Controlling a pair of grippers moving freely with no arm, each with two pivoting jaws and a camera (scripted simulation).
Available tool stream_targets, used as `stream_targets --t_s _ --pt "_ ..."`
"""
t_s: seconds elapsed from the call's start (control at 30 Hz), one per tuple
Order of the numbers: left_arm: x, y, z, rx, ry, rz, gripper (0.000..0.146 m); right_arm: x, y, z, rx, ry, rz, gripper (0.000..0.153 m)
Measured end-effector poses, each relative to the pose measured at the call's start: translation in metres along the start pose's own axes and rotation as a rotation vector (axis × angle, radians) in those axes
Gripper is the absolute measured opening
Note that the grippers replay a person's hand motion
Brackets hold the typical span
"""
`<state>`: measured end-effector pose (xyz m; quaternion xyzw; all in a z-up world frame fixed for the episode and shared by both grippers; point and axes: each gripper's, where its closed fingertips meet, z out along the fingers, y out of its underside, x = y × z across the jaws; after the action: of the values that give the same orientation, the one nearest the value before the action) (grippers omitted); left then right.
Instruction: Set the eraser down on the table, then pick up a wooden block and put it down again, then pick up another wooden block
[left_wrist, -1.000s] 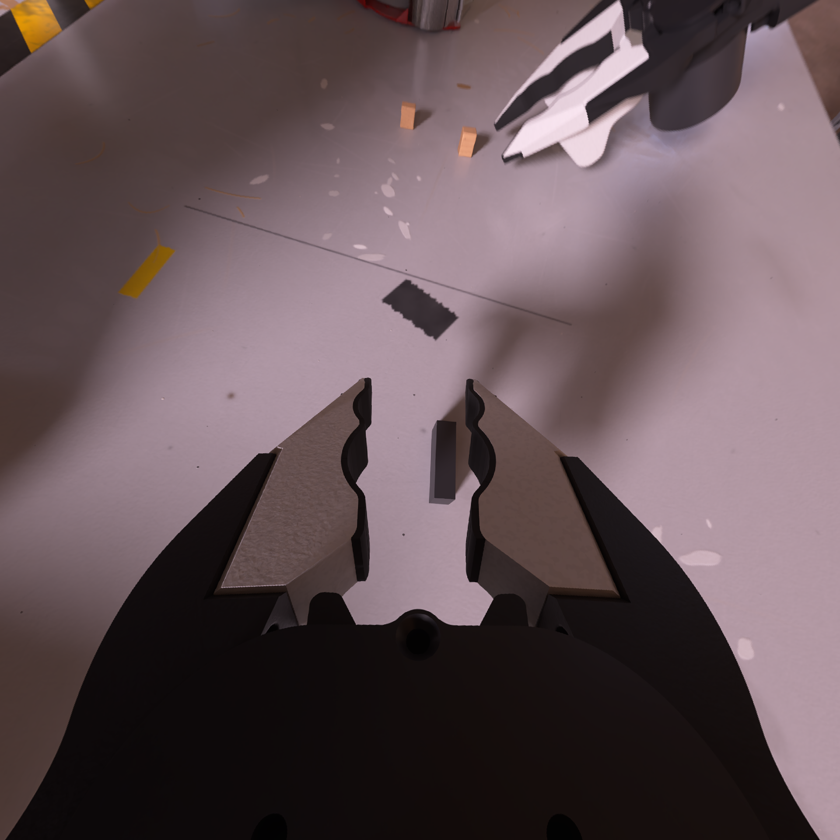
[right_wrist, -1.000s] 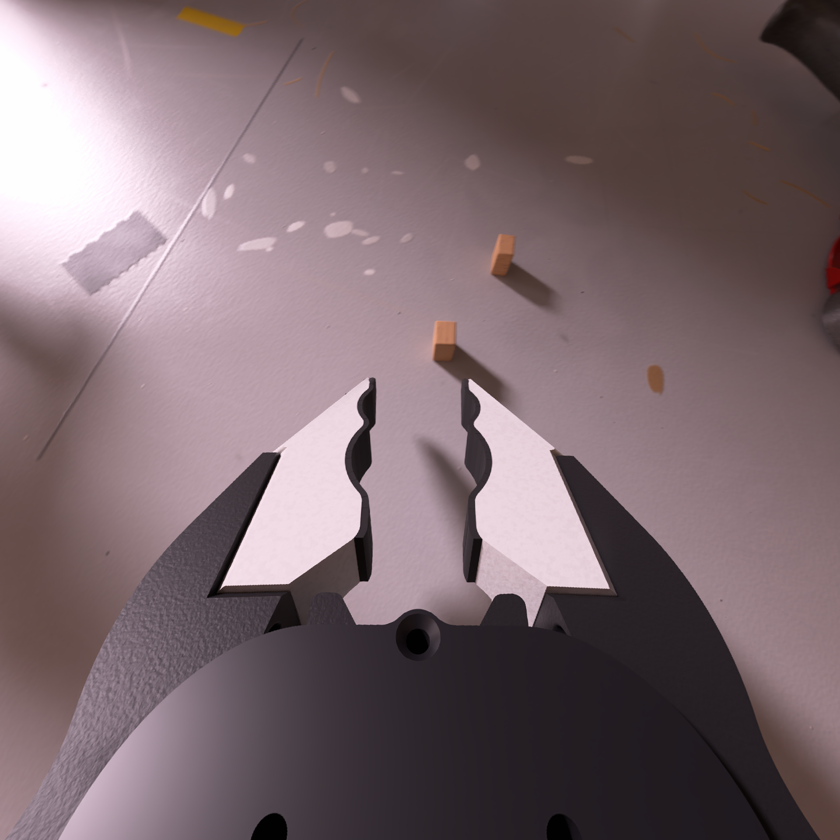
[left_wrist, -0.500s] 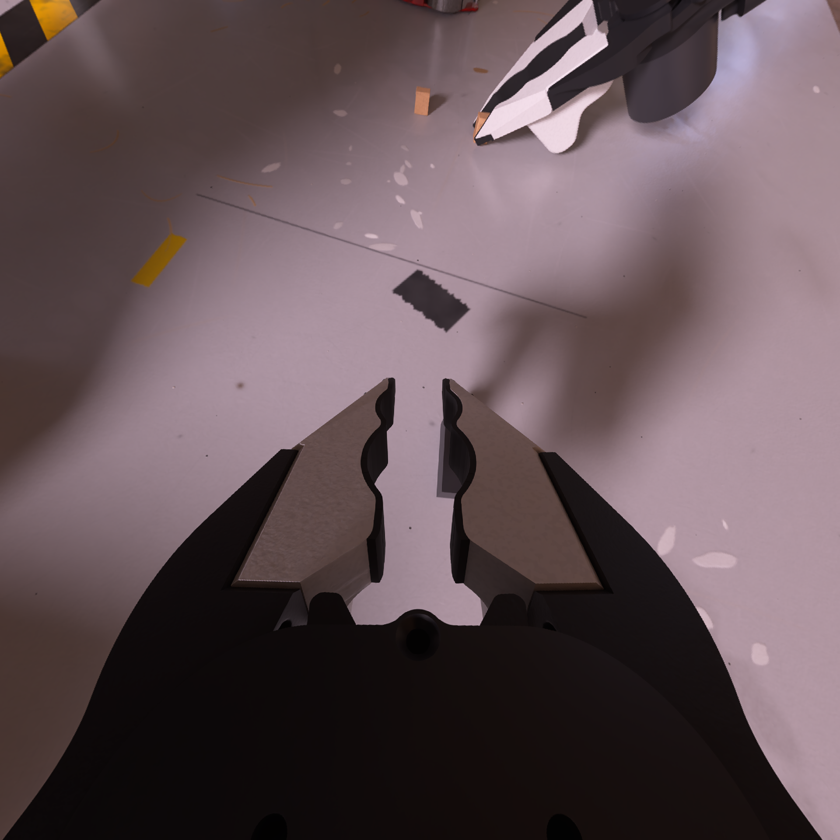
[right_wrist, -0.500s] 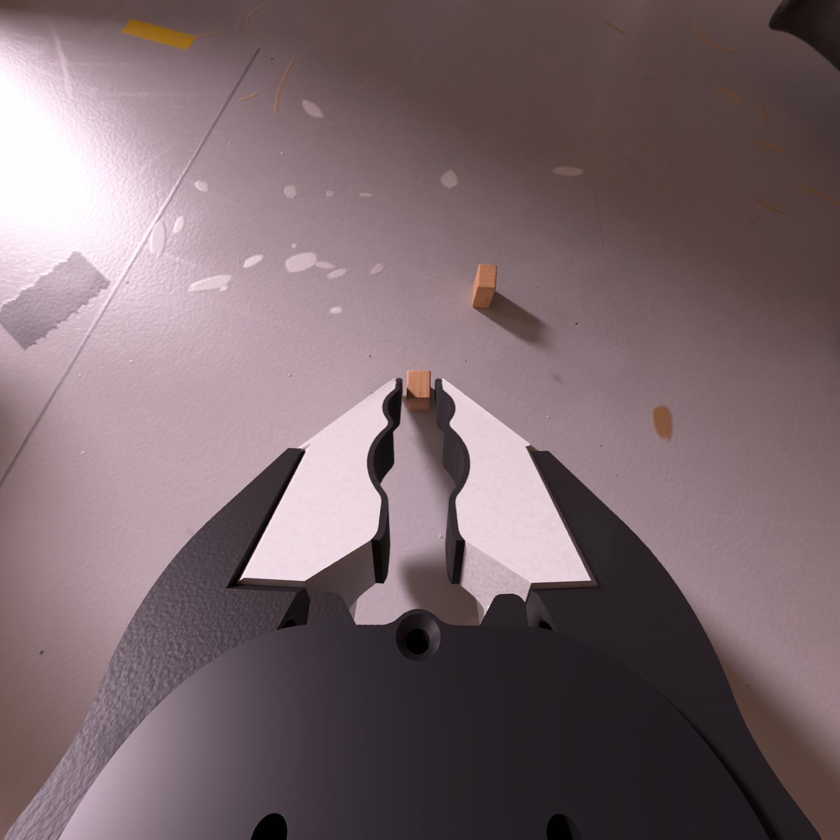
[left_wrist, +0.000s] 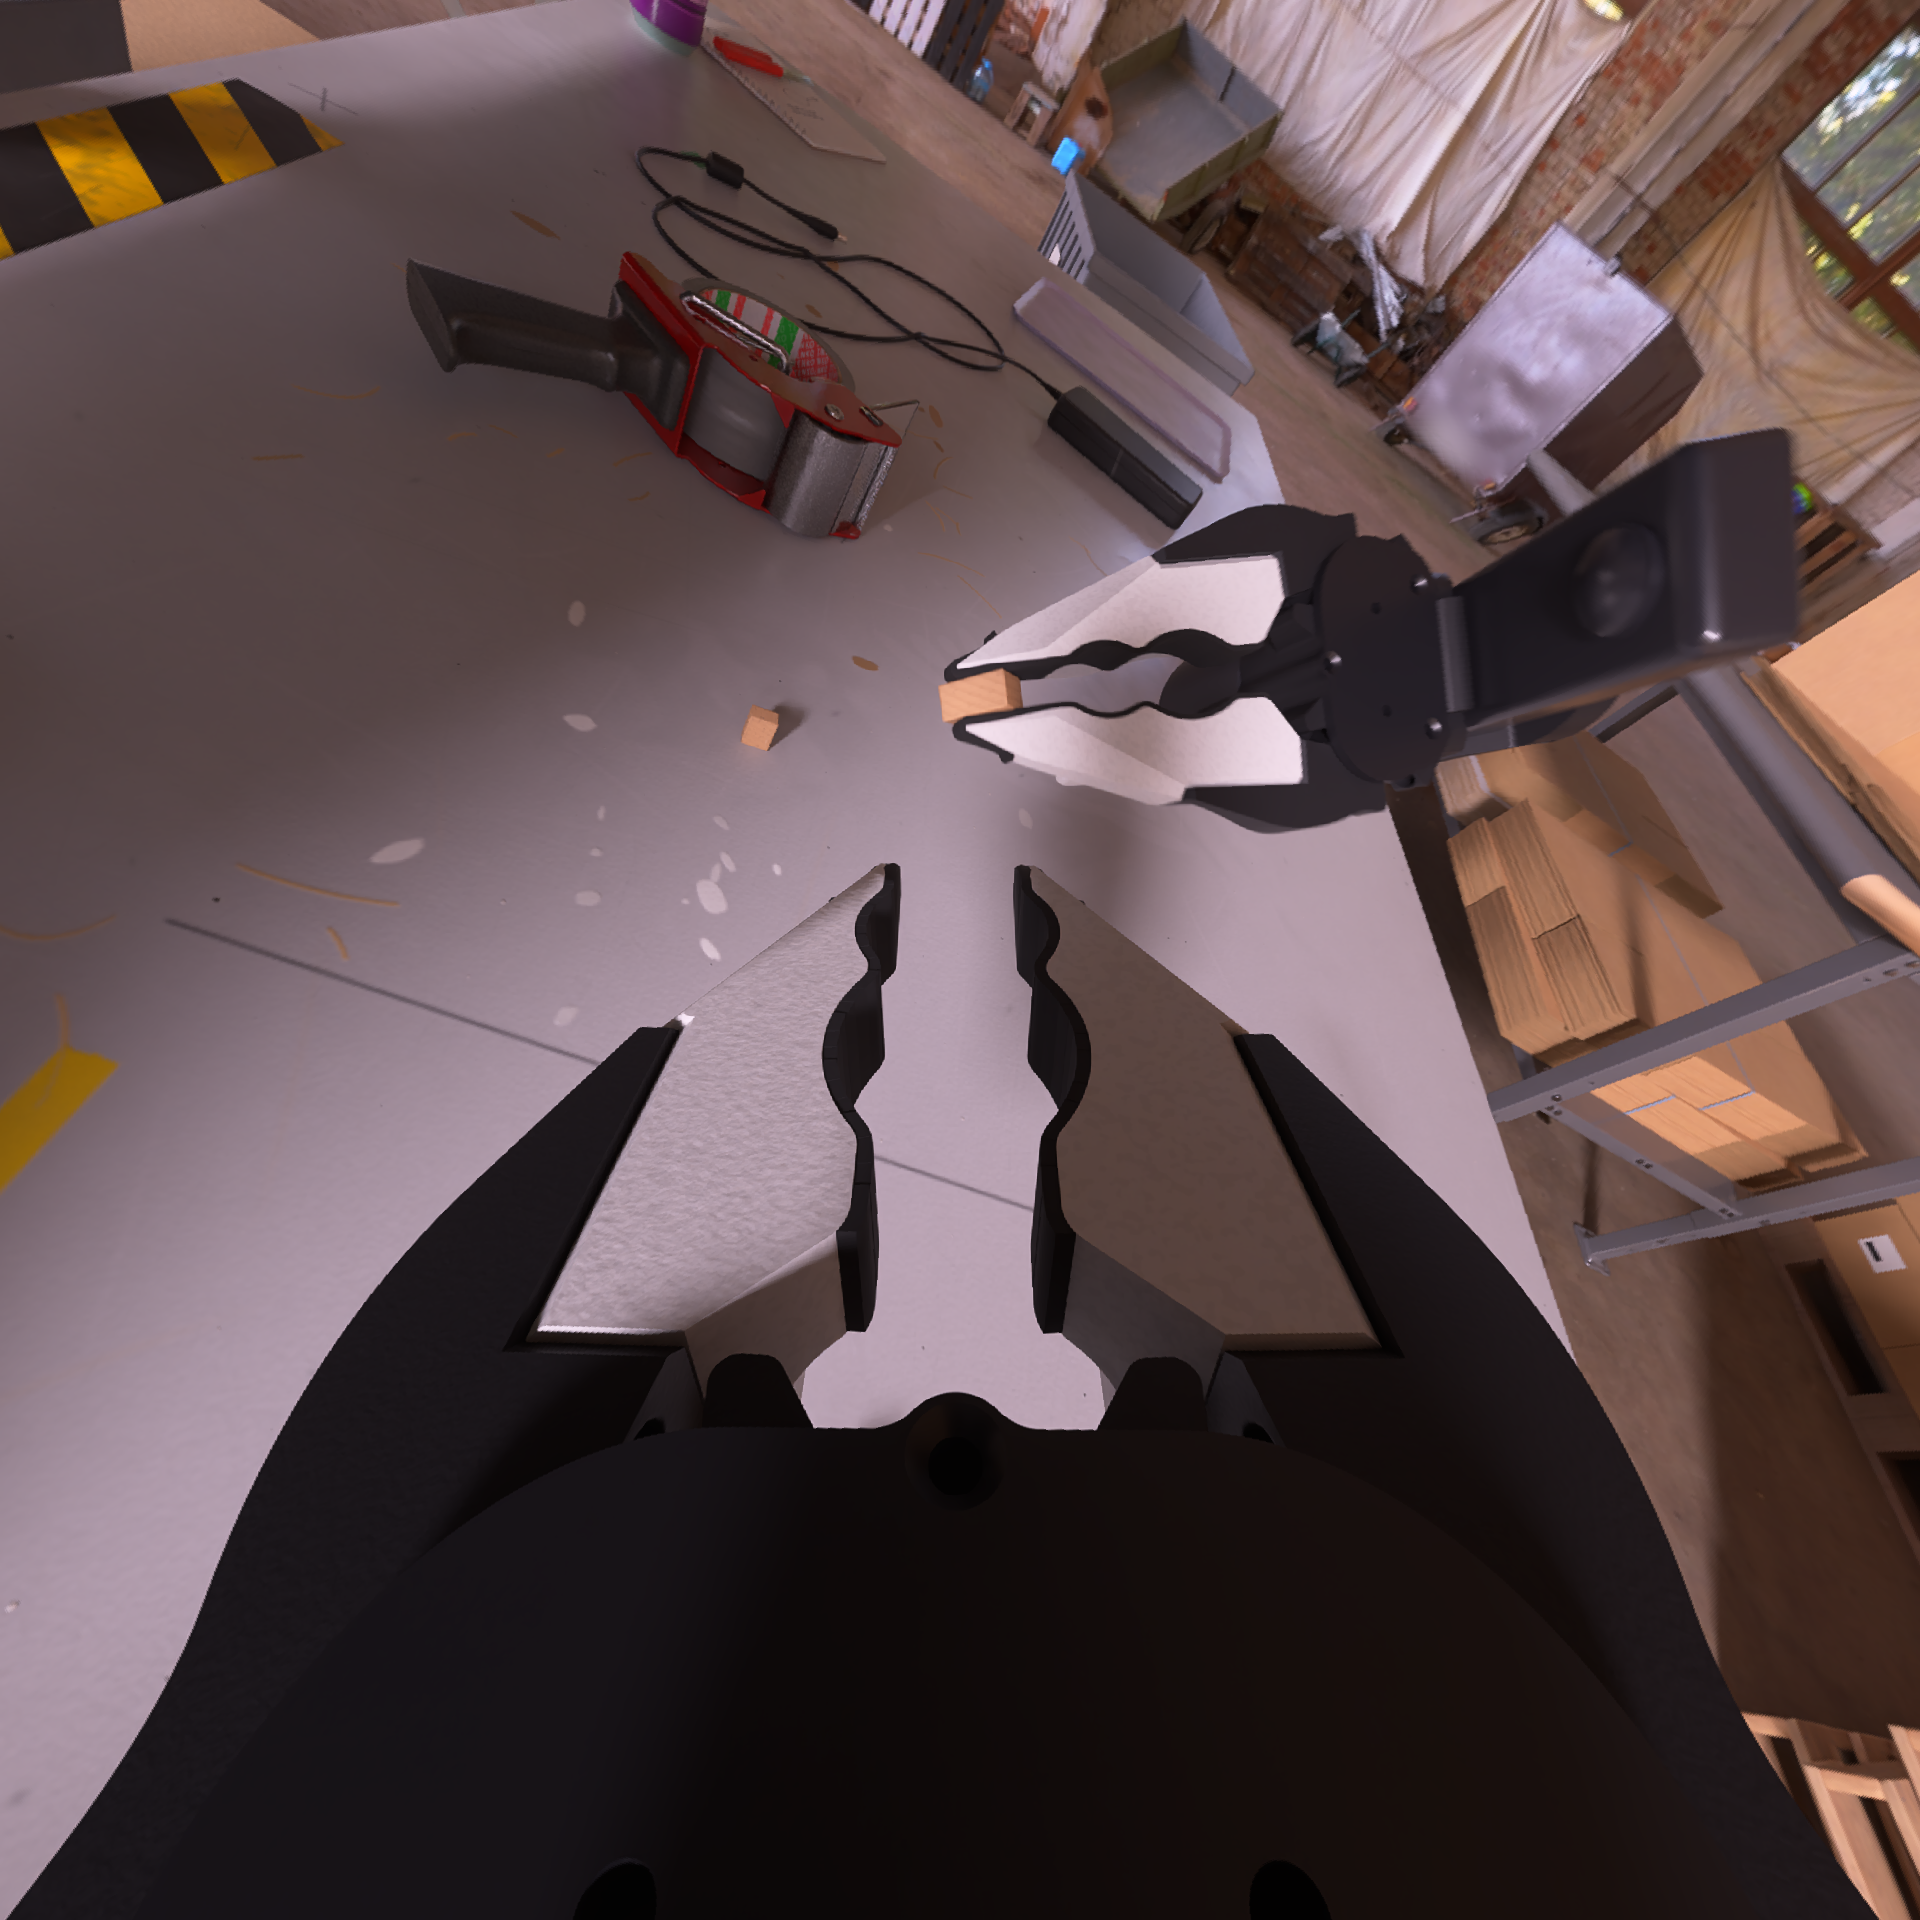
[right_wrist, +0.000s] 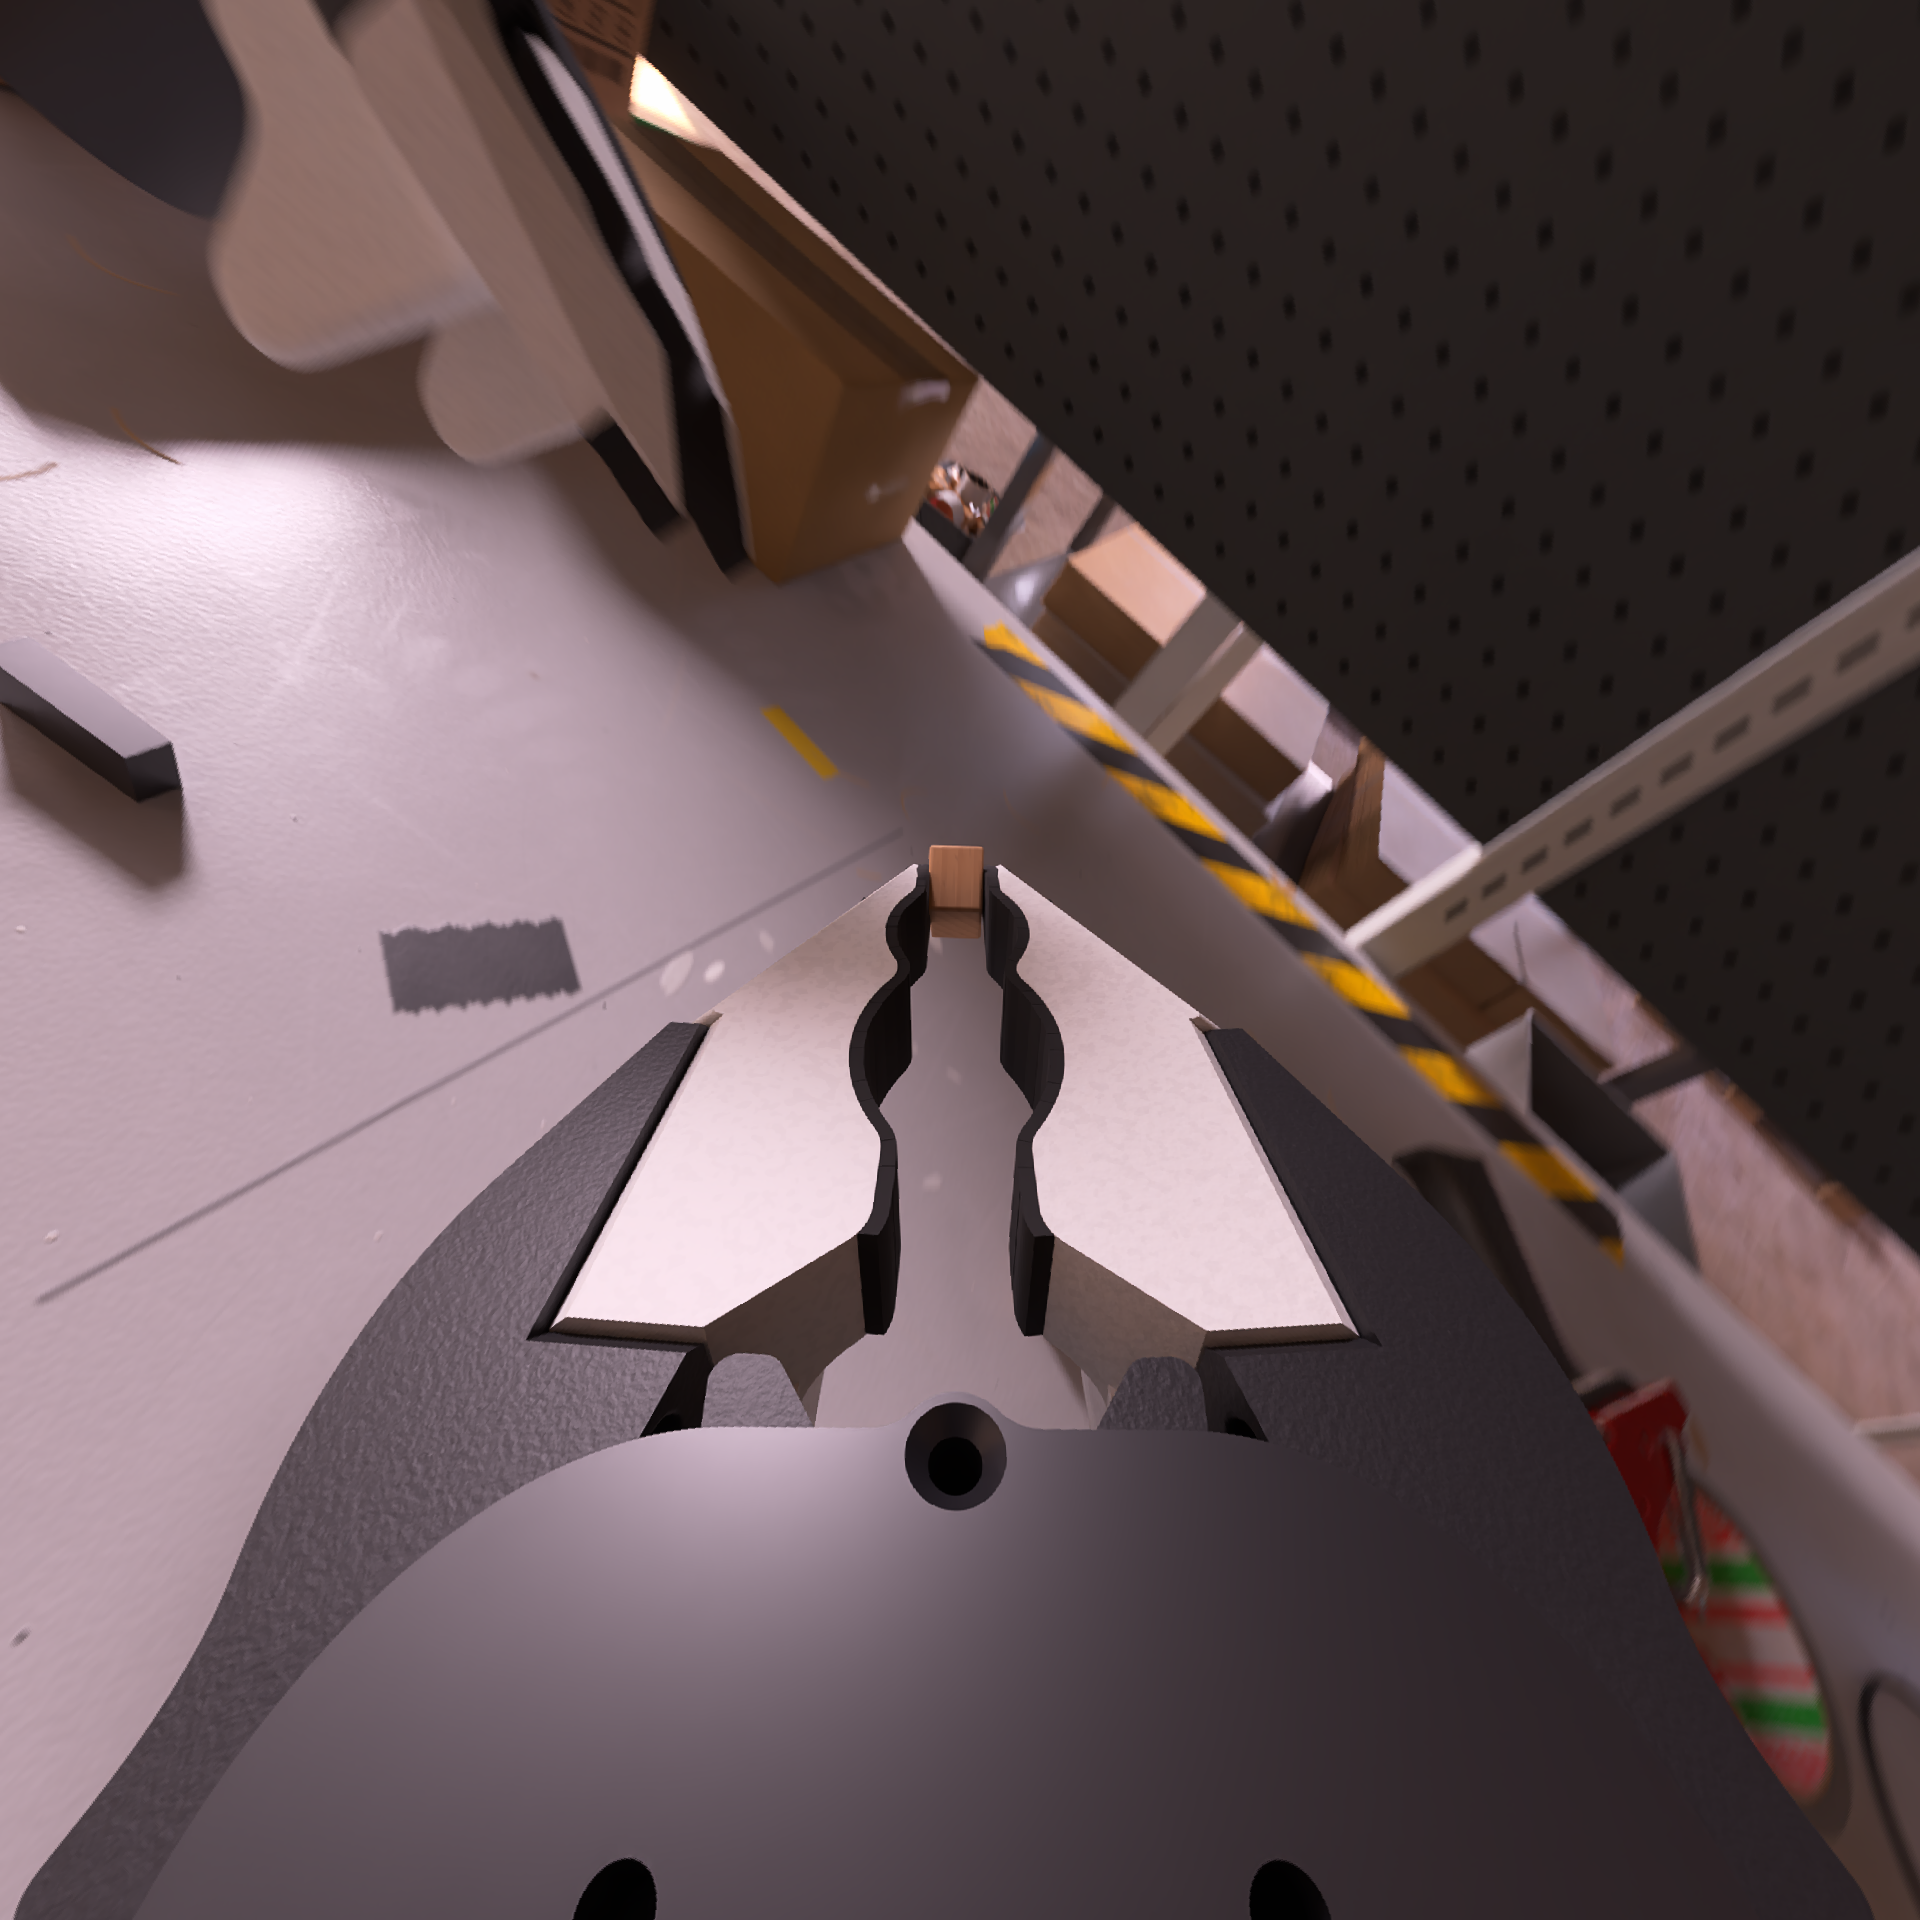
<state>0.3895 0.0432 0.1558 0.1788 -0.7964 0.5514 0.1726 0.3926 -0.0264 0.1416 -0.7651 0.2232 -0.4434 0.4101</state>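
My right gripper (right_wrist: 956, 883) is shut on a small wooden block (right_wrist: 956, 888) at its fingertips and holds it above the grey table (right_wrist: 312, 1143). In the left wrist view the right gripper (left_wrist: 971, 698) hangs over the table's right side with the block (left_wrist: 977, 694) in its tips. A second wooden block (left_wrist: 761, 727) stands on the table to its left. My left gripper (left_wrist: 956, 883) is partly open and empty, raised over the table. The dark eraser (right_wrist: 88, 732) lies flat on the table; the left wrist view does not show it.
A red tape dispenser (left_wrist: 675, 384) lies at the back, with a black cable and power adapter (left_wrist: 1122, 457) and a clear tray (left_wrist: 1127, 379) behind it. A dark patch (right_wrist: 478, 966) marks the tabletop. The table's right edge (left_wrist: 1455, 1039) drops to shelves with boxes.
My right gripper moved onto the nearer block, shut on it and lifted it off the table. My left gripper rose away from the eraser, narrowed its jaws and tilted up.
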Motion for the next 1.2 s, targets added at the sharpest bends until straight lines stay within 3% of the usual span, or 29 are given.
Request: stream_targets --t_s 0.13,0.37,0.47,0.67,0.9,1.0,1.13,1.2 --pt "-0.008 -0.002 0.004 -0.006 -0.041 -0.013 0.021 -0.010 -0.019 0.019 0.055 -0.049 -0.067 0.009" --pt "-0.039 0.015 -0.009 0.014 -0.173 -0.037 0.019 -0.006 -0.002 0.048 0.031 -0.090 0.022 0.009" --pt "-0.043 0.020 -0.009 0.002 -0.196 0.005 0.019 0.012 0.011 0.050 0.067 -0.072 0.234 0.009" --pt "-0.038 0.020 0.000 0.003 -0.154 0.056 0.018 0.029 0.017 0.036 0.221 -0.190 0.740 0.009" --pt "-0.053 0.024 -0.031 0.025 -0.254 0.144 0.018 0.057 0.020 0.000 0.330 -0.248 1.061 0.009" --pt "-0.065 0.037 -0.053 0.025 -0.341 0.158 0.017 0.056 0.045 -0.014 0.181 -0.219 1.045 0.009" --pt "-0.080 0.061 -0.070 -0.027 -0.450 0.171 0.018 0.023 0.131 -0.032 -0.439 -0.149 0.713 0.009" --pt "-0.083 0.070 -0.071 -0.056 -0.484 0.193 0.018 0.011 0.154 -0.036 -0.563 -0.147 0.615 0.009"
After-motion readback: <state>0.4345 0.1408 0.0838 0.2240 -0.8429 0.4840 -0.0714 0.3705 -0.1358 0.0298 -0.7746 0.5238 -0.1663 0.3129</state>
